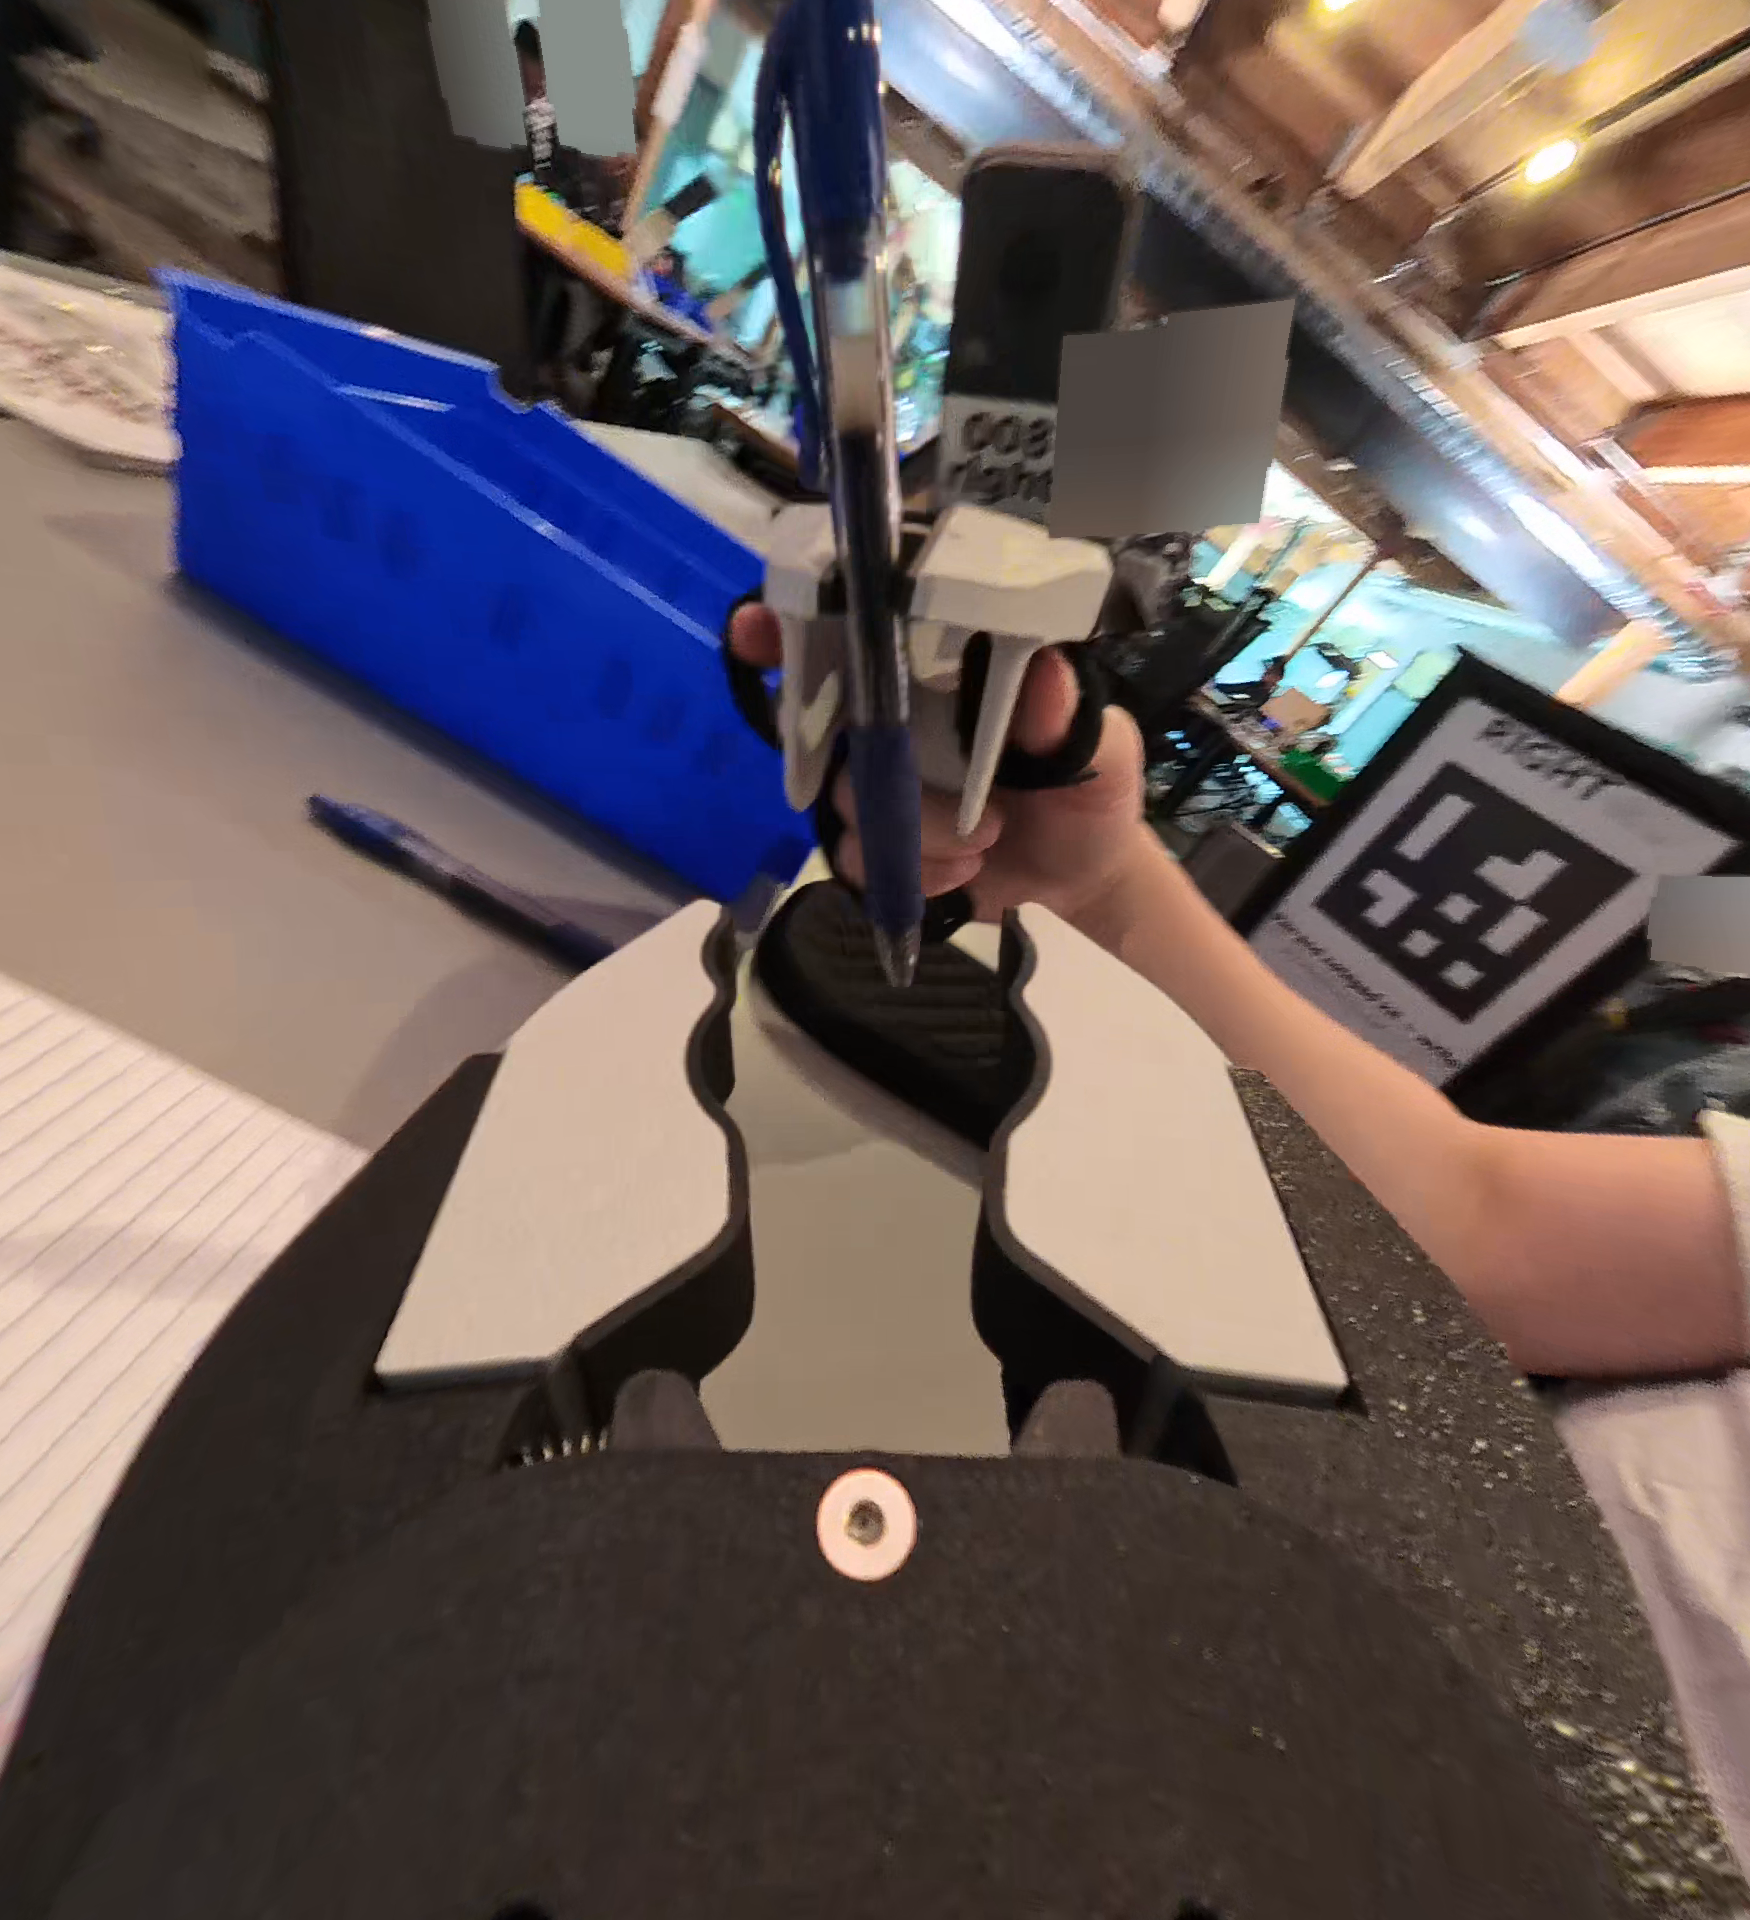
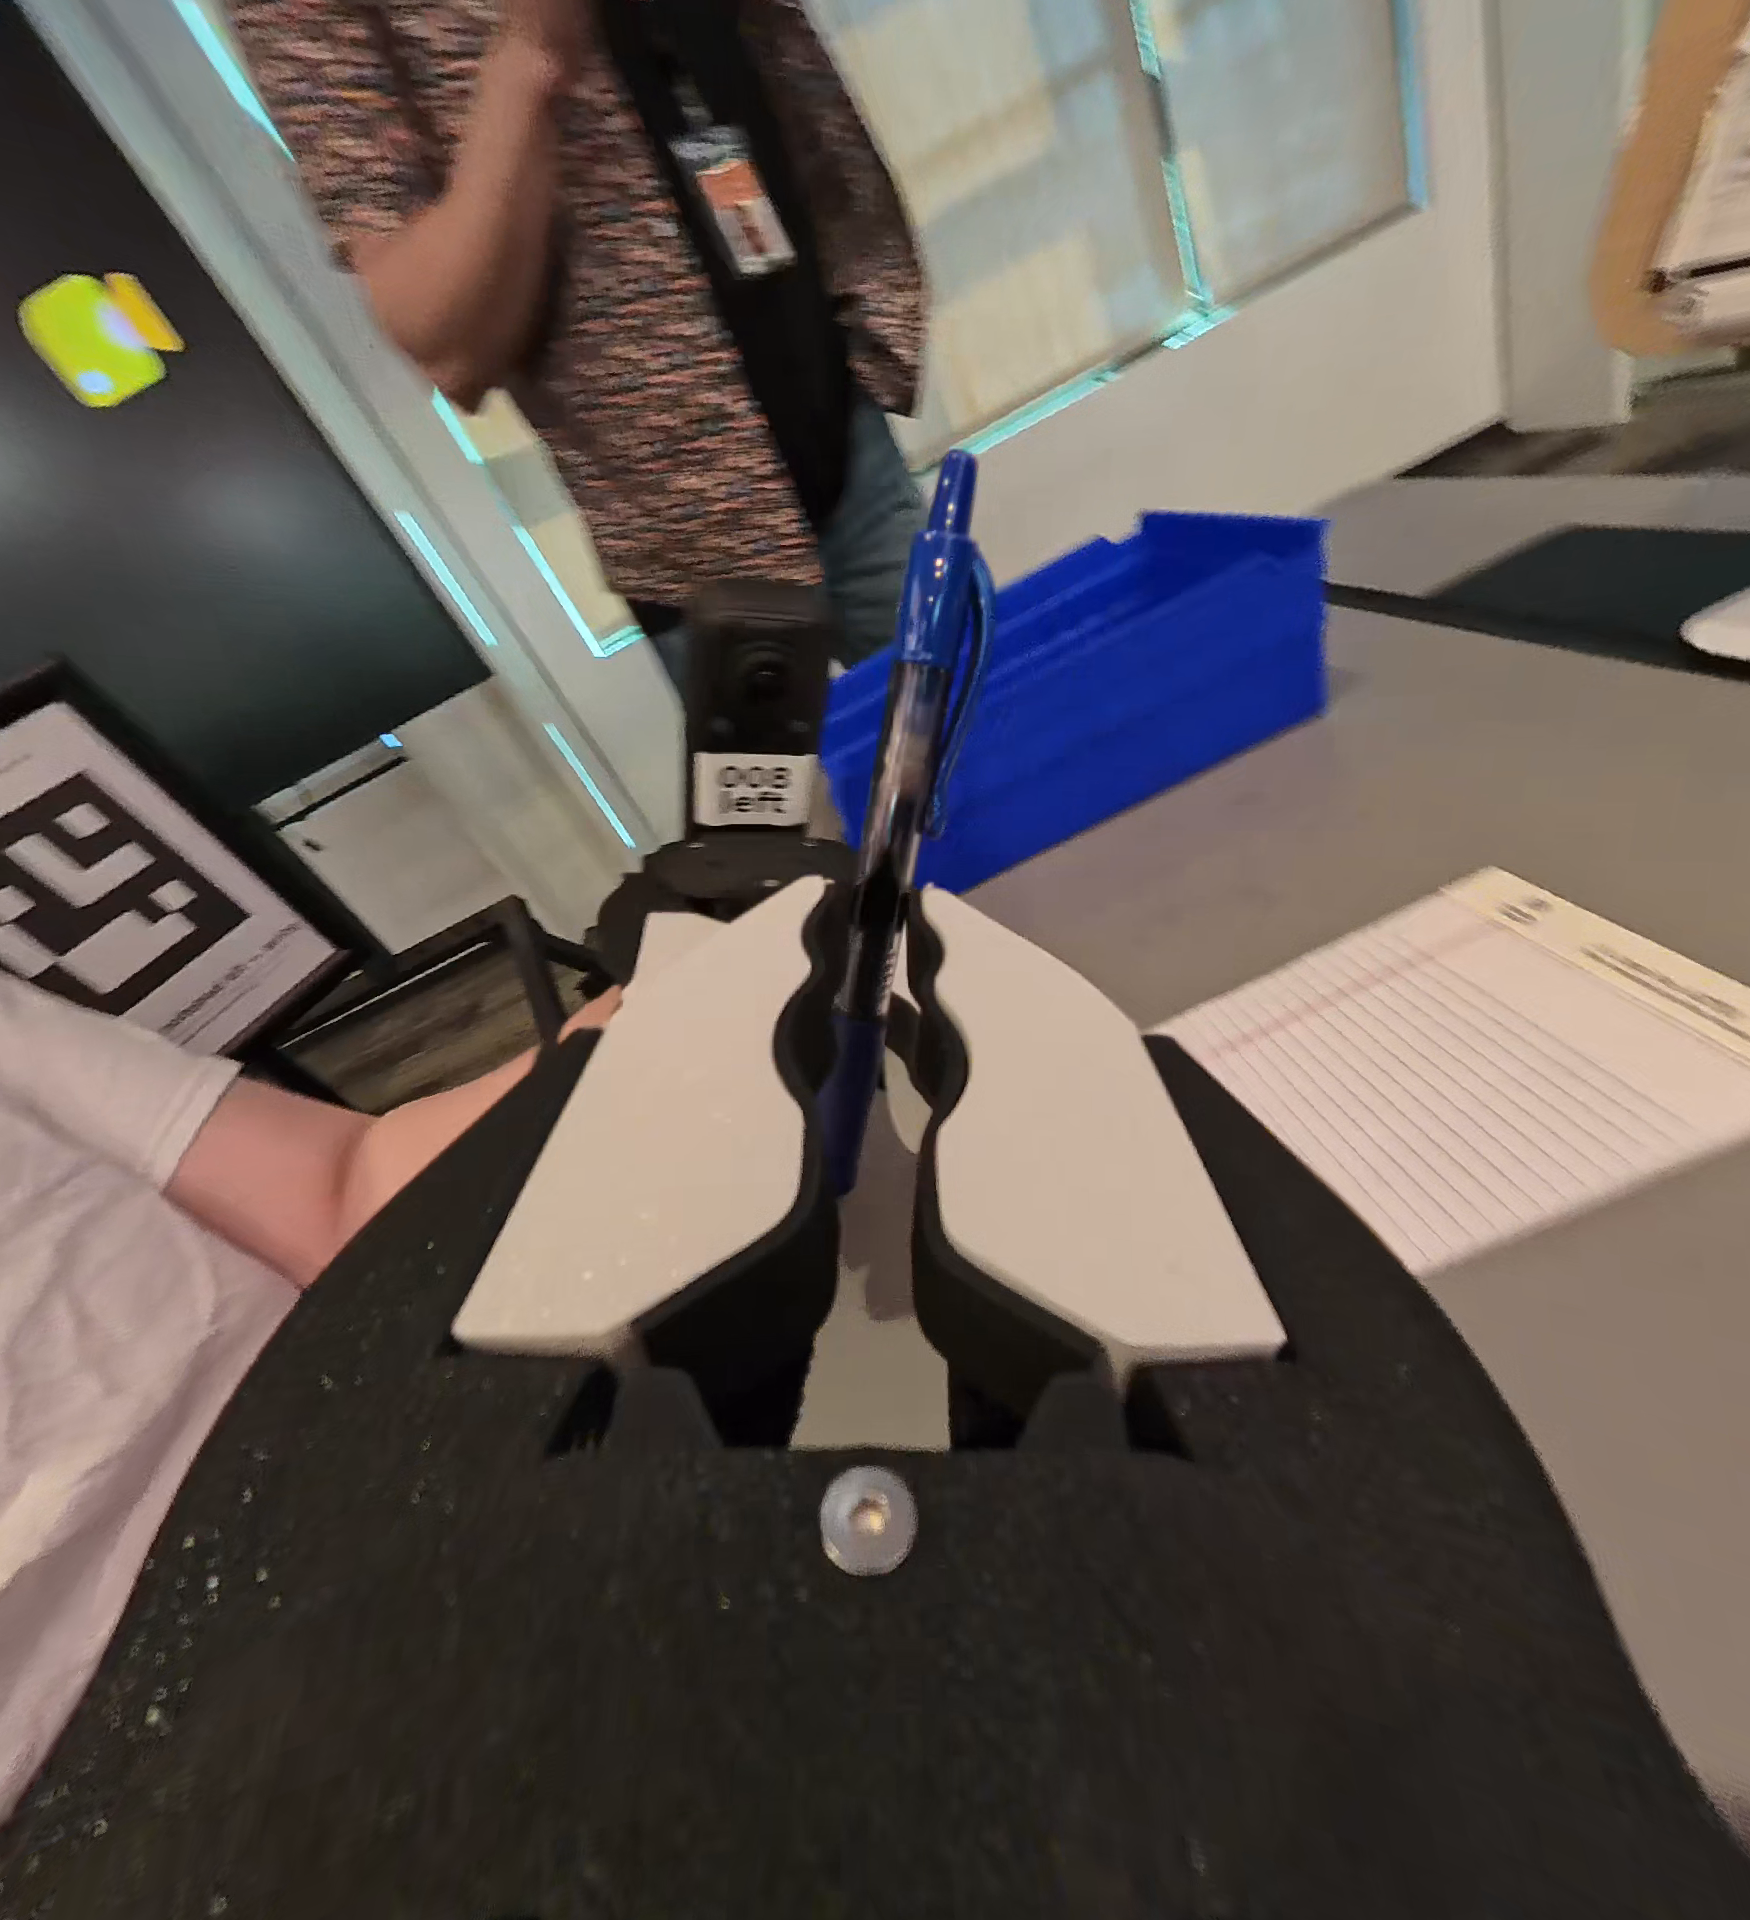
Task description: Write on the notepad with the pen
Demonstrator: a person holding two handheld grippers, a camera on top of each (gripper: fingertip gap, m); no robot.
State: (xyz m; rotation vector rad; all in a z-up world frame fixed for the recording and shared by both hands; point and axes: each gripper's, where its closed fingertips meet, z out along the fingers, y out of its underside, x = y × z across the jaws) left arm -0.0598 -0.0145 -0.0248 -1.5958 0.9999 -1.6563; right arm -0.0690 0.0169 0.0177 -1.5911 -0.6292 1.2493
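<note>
Bright indoor light from ceiling lamps [image 1: 1551, 158] (warm glow), soft shadows on the table [image 1: 123, 727]. Backgrounds blur; wide-angle distortion bends the edges.

The pen [image 2: 897, 790] has a clear glossy plastic barrel and a matt blue rubbery grip. The notepad [image 2: 1494, 1049] is lined paper. The bin [image 1: 455, 582] is shiny blue plastic; the surface [image 1: 102, 748] is smooth matt grey.

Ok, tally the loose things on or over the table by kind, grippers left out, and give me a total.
Pens: 2, one held upright in the right gripper, one lying on the table beside the bin
Blue bins: 1
Lined notepads: 1
Total: 4
</note>
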